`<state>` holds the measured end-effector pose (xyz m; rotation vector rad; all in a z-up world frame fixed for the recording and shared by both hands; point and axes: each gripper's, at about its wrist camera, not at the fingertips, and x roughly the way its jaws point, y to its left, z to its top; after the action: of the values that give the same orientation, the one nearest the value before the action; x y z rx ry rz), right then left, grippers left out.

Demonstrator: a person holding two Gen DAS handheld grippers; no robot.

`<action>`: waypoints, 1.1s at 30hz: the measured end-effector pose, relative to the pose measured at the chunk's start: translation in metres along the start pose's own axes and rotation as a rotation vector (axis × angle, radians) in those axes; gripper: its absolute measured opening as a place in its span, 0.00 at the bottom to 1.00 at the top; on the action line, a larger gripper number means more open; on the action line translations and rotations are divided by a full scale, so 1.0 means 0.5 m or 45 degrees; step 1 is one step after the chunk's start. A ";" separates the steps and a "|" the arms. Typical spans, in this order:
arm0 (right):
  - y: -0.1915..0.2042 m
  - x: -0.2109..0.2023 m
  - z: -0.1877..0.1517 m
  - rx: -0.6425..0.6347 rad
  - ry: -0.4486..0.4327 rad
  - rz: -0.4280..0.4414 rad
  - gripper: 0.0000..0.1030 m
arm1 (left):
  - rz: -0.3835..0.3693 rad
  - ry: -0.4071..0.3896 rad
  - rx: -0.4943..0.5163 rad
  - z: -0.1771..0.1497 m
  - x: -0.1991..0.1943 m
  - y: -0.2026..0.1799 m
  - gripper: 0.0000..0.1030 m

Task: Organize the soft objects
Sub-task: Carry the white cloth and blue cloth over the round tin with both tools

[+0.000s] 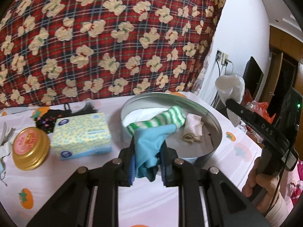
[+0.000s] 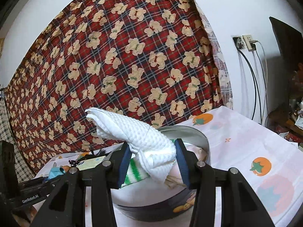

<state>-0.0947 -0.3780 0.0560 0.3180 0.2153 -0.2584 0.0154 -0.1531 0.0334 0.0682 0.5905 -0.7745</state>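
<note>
My left gripper (image 1: 148, 151) is shut on a bunched light blue cloth (image 1: 149, 141), held just in front of a round metal tin (image 1: 212, 147). Inside the tin lie a green-and-white striped sock (image 1: 161, 119), a pale pink cloth (image 1: 193, 124) and something white. At the right of this view a hand holds my right gripper (image 1: 230, 102), shut on a white cloth (image 1: 230, 86) in the air beside the tin. In the right wrist view that gripper (image 2: 152, 145) pinches the white waffle cloth (image 2: 136, 132) above the tin (image 2: 198, 134), over the striped sock (image 2: 135, 174).
Left of the tin lie a blue-and-yellow tissue pack (image 1: 81, 136), a gold-lidded jar (image 1: 30, 151) and dark fabric items (image 1: 49, 121). A red plaid bear-print blanket (image 1: 113, 37) rises behind the printed sheet (image 1: 240, 151). Wall sockets with cables (image 2: 248, 43) are at the right.
</note>
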 end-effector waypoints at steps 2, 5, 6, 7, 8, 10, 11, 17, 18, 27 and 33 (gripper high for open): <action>-0.007 0.003 0.004 -0.005 0.000 -0.007 0.47 | -0.014 0.007 -0.001 0.007 0.015 -0.010 0.18; -0.019 0.002 0.015 -0.019 -0.024 -0.039 0.47 | -0.034 0.009 -0.009 0.016 0.030 -0.018 0.18; -0.024 0.000 0.018 -0.016 -0.032 -0.049 0.47 | -0.035 0.008 -0.009 0.019 0.034 -0.021 0.18; -0.032 -0.001 0.023 -0.008 -0.039 -0.057 0.47 | -0.036 0.008 -0.007 0.021 0.037 -0.022 0.18; -0.042 -0.001 0.028 0.006 -0.043 -0.061 0.47 | -0.035 0.009 -0.004 0.023 0.042 -0.024 0.18; -0.052 0.004 0.034 0.017 -0.036 -0.070 0.47 | -0.036 0.014 -0.001 0.027 0.055 -0.030 0.18; -0.055 0.011 0.037 0.015 -0.027 -0.076 0.47 | -0.038 0.016 -0.003 0.028 0.060 -0.032 0.18; -0.033 0.053 0.043 -0.033 0.013 -0.082 0.48 | -0.034 0.036 0.008 0.041 0.107 -0.056 0.18; -0.026 0.066 0.042 -0.044 0.027 -0.088 0.48 | -0.034 0.042 0.011 0.043 0.116 -0.060 0.18; -0.040 0.148 0.002 -0.008 0.156 -0.104 0.48 | -0.003 0.093 0.043 0.035 0.186 -0.074 0.18; -0.039 0.157 -0.003 -0.029 0.169 -0.102 0.48 | -0.005 0.111 0.024 0.029 0.207 -0.063 0.18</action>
<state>-0.0264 -0.4121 0.0298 0.3045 0.3624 -0.3144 0.0594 -0.2460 -0.0041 0.1184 0.6666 -0.7839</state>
